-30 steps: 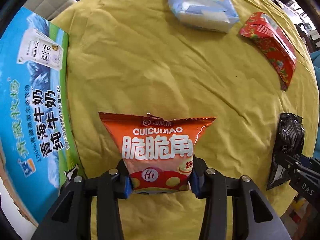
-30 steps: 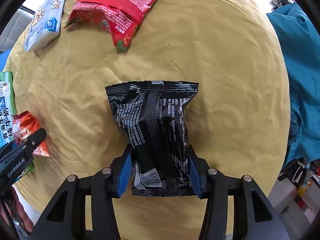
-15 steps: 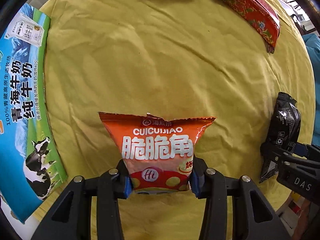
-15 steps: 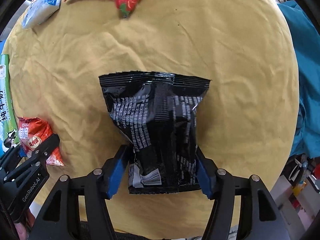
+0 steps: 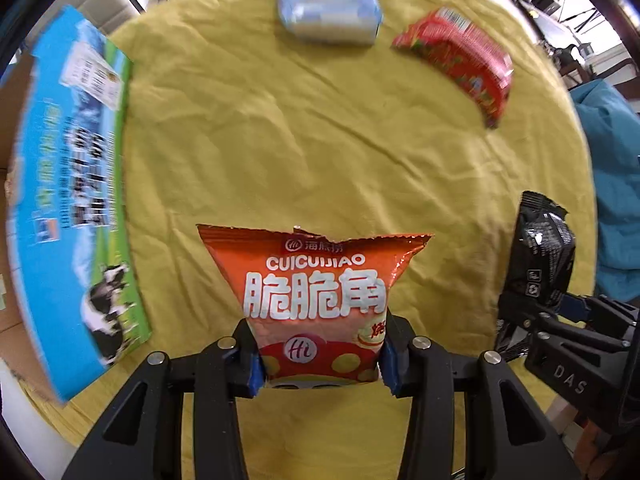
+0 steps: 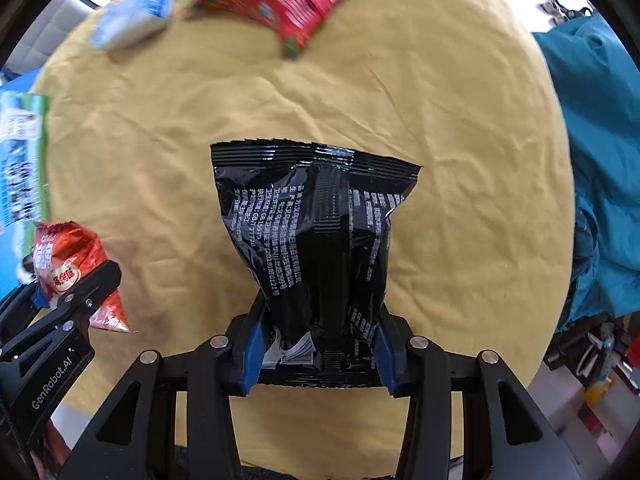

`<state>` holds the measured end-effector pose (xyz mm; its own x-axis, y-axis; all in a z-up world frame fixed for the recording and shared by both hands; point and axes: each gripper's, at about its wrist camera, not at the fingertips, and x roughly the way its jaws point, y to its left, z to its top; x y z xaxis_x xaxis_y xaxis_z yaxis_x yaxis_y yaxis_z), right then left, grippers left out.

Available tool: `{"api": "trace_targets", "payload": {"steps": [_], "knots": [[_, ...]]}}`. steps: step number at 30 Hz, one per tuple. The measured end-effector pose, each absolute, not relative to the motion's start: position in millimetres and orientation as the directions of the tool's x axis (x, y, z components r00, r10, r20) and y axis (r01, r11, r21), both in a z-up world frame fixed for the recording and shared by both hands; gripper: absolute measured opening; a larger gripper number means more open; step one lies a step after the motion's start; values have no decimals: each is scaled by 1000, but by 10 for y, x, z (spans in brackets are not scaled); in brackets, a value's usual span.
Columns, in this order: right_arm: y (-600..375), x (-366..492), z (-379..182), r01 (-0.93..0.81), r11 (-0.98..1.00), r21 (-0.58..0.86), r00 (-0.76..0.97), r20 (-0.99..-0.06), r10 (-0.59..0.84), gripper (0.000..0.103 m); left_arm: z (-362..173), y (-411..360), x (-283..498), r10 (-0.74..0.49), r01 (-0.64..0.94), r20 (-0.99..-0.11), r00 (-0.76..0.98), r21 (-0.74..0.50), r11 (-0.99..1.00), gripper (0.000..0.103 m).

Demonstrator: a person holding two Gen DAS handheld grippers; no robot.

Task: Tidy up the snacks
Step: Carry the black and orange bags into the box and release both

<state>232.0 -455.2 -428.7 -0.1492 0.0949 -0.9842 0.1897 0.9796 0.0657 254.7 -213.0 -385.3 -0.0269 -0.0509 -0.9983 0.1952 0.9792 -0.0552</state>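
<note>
Left gripper: the black two-finger left gripper [image 5: 320, 354] is clenched on the lower part of a shiny orange crinkle-edged snack bag [image 5: 316, 300], blue pads pressing both its sides.
Orange bag: upright between the fingers, above the wrinkled yellow tablecloth [image 5: 300, 140]; its printed front shows only in the left wrist view, while the right wrist view catches it from the side at the left edge [image 6: 68, 264].
Right gripper: the black two-finger right gripper [image 6: 318, 354] is grasping a glossy black foil snack bag [image 6: 316, 248] near its bottom seam.
Black bag: white text on its back is legible in the right wrist view; in the left wrist view it appears only as a narrow sliver at the far right [image 5: 544, 264].
Milk carton box: a blue and green cardboard box printed with a cow [image 5: 72, 200] lies along the cloth's left edge, motion-blurred.
Far side of the cloth: a pale blue soft pack [image 5: 328, 8] and a red patterned snack bag [image 5: 460, 56] lie near each other.
Teal fabric: a bunched teal cloth [image 6: 592, 168] sits beyond the table's right edge, largest in the right wrist view.
</note>
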Motion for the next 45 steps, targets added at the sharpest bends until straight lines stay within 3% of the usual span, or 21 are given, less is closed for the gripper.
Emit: {"api": "trace_targets", "payload": {"steps": [15,25,35,45], "knots": [[-3685,2268,-2860,73,979,189,68,-981,184,48,-2438,-1135,2419,-128,193,-968,216,-87,977,41],[-2641,2469,-2264,-46,972,232,143,-961,237,48,-1957,53,2444,-99,105,-945,311,-69,992,41],[-1435,2749,-2343,-125,955,269,89,-955,281,48,-2094,1236,2733,-47,-9,-955,294,-52,999,41],[-641,3159,-3205,-129,965,229,-61,-973,223,48,-3252,1973,3256,-85,-50,-996,6,-85,995,41]]}}
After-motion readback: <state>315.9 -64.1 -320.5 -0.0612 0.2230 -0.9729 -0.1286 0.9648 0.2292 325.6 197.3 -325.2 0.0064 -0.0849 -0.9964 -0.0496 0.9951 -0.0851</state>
